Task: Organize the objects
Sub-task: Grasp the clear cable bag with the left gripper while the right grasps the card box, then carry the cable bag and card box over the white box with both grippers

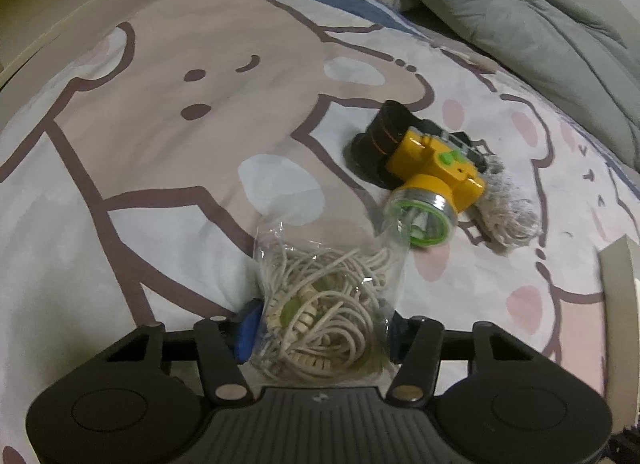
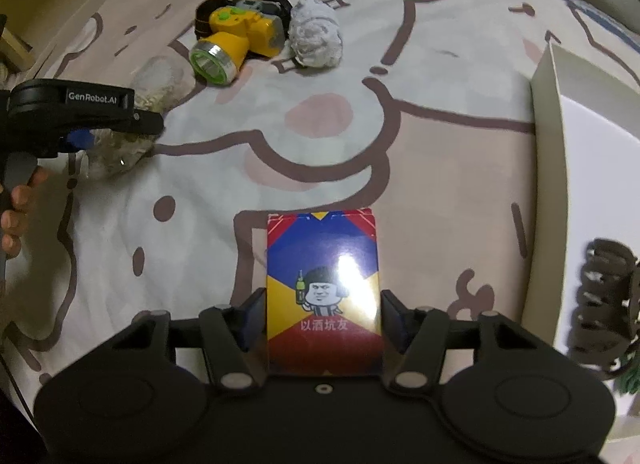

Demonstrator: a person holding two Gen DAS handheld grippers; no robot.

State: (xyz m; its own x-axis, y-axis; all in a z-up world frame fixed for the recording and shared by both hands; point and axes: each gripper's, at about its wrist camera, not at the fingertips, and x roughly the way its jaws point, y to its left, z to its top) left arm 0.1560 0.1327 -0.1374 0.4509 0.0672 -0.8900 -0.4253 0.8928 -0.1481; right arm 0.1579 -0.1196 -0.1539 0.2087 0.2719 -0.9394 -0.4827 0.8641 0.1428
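Observation:
My left gripper is shut on a clear plastic bag of white cords and holds it over the bed sheet. The bag also shows in the right wrist view, held by the left gripper at the left edge. My right gripper is shut on a red, blue and yellow card box with a cartoon figure. A yellow headlamp with a black strap lies on the sheet, also in the right wrist view. A white rolled cloth lies beside it, also in the left wrist view.
A white open box stands at the right, holding a dark hair claw; its corner shows in the left wrist view. A grey quilt lies at the back. The cartoon-print sheet covers the bed.

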